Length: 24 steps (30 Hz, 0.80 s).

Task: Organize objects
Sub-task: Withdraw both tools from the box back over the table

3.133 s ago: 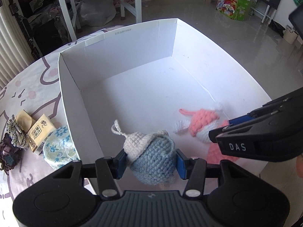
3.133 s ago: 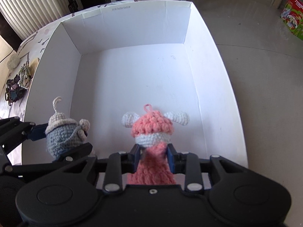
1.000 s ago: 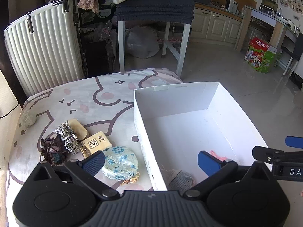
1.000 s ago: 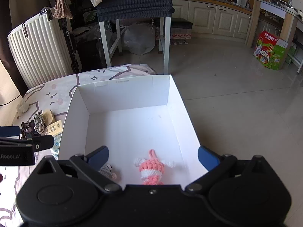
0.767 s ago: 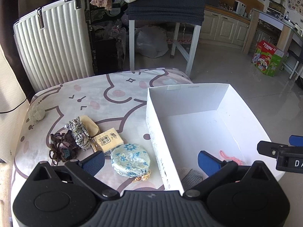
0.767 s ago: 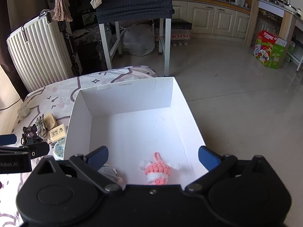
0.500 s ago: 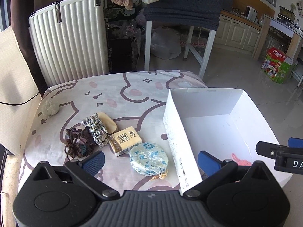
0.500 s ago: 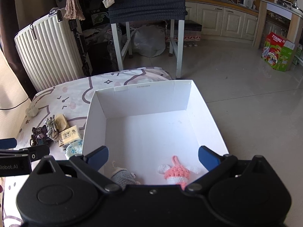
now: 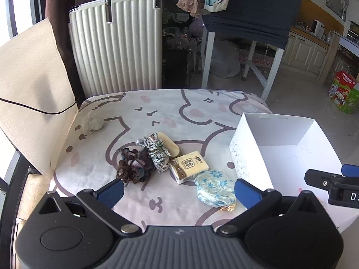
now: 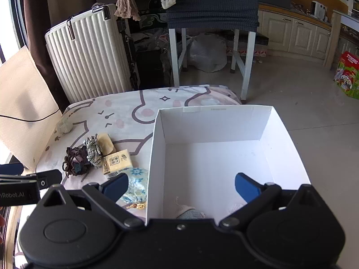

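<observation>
Bench [image 9: 170,116]: your cartoon-print cloth, soft, matte.
Box [image 10: 157,148]: white card, rectangular.
Suitcase [image 9: 116,44]: ribbed, white.
Left tool [image 9: 178,189]: released.
Right tool [image 10: 181,185]: released.

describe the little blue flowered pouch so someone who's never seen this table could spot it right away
Start at the big white box on the cartoon-print tablecloth. Just outside its left wall, at the near end of the cluster of small items, lies the pouch. It is the only round, shiny pale-blue piece with a flower pattern, beside a tan tissue pack.

We see a cartoon-print tabletop [image 9: 179,112] bearing a white box [image 9: 244,157], floral pouch [image 9: 215,187], tissue pack [image 9: 189,166], cords [image 9: 157,151] and yarn ball [image 9: 92,122].
</observation>
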Tool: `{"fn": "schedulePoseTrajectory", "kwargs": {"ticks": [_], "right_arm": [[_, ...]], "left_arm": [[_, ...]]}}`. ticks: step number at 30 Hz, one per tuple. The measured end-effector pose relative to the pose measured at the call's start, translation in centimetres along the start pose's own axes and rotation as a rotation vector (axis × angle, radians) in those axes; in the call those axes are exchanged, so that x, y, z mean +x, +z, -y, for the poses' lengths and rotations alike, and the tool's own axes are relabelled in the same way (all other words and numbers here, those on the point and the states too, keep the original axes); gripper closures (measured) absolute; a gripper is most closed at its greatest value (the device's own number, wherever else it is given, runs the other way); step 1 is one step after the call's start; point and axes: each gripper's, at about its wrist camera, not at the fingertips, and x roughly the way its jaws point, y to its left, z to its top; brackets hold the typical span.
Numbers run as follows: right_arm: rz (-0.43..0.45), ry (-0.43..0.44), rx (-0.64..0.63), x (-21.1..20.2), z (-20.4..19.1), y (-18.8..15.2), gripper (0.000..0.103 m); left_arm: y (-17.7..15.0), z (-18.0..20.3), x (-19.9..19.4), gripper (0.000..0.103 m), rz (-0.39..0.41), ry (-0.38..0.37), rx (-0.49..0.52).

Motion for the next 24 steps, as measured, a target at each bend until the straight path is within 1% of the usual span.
{"fn": "schedulePoseTrajectory", "kwargs": {"ticks": [8, 16, 19, 24], "right_arm": [[0.001, 0.037, -0.031, 0.3, -2.4, 0.2, 0.001], [0.005, 0.080, -0.066, 0.6, -4.9, 0.5, 0.001], [0.005, 0.093, -0.077, 0.8, -5.8, 0.7, 0.001], [0.000, 0.120, -0.085, 1.5, -7.0, 1.7, 0.001]], "left_arm": [[-0.4, -3.3, -0.7, 0.000, 0.004, 0.042, -0.035], [-0.6, -5.6, -1.0, 0.000, 0.016, 0.067, -0.059], [-0.2, -6.0, -1.1, 0.000, 0.026, 0.068, -0.053], [1.3, -6.0, -1.1, 0.000, 0.046, 0.076, -0.002]]}}
